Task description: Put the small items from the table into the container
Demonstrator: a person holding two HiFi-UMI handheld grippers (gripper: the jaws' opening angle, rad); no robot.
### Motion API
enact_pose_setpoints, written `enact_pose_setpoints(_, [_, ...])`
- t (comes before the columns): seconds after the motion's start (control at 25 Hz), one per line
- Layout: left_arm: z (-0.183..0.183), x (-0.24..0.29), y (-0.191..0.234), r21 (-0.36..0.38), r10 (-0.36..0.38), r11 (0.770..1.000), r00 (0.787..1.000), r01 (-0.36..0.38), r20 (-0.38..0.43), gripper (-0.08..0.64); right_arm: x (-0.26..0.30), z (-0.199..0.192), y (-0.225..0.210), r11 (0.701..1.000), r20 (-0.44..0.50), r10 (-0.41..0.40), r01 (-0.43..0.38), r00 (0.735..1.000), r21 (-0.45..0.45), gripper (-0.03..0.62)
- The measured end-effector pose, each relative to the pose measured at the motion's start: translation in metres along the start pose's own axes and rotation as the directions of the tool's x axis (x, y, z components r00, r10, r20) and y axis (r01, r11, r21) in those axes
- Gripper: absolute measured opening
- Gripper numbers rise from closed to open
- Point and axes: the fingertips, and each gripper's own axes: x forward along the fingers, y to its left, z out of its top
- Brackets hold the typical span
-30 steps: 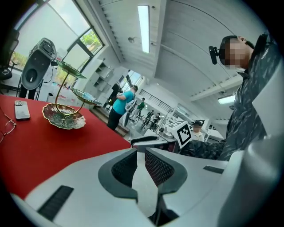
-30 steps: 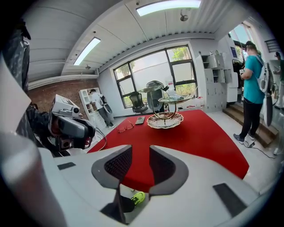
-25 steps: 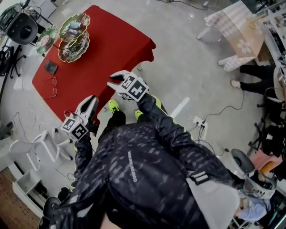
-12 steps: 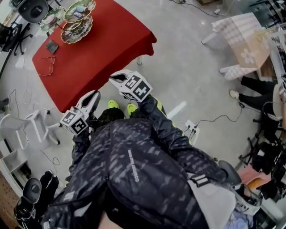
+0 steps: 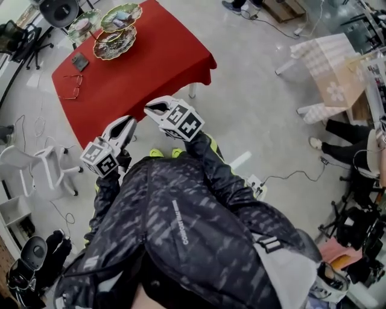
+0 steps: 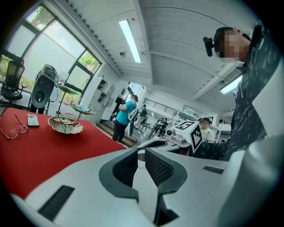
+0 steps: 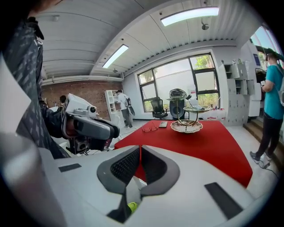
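A red table (image 5: 157, 60) carries a gold tiered dish stand (image 5: 117, 30), a dark phone (image 5: 79, 61) and a pair of glasses (image 5: 73, 88). Both grippers hang in the air just short of the table's near edge, touching nothing. My left gripper (image 5: 125, 124) has only a narrow slit between its pads and holds nothing. My right gripper (image 5: 151, 108) is shut and empty. In the left gripper view the stand (image 6: 66, 120), phone (image 6: 32, 119) and glasses (image 6: 13, 131) lie far beyond the jaws (image 6: 141, 153). The right gripper view shows the stand (image 7: 186, 119) well past the closed pads (image 7: 140, 150).
White chairs (image 5: 42, 175) stand left of the person. A black speaker (image 5: 60, 9) sits behind the table. A checkered table (image 5: 329, 54) and floor cables (image 5: 289, 160) lie to the right. A person in a teal shirt (image 7: 273, 102) stands beyond the red table.
The person has stepped along the table's near side, and both grippers have moved with them and slightly up. The right gripper's jaws have closed. The left gripper's jaws look the same.
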Motion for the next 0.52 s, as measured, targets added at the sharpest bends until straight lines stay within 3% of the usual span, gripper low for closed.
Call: enact_pose_setpoints(0.52, [0.0062,0.0052,-0.0027,0.021,0.0,1.0,1.0,0.0,0.005,0.055,-0.0025,0.0053,0.0027,0.999,-0.015,0.021,-0.022,1.0,-0.036,0.023])
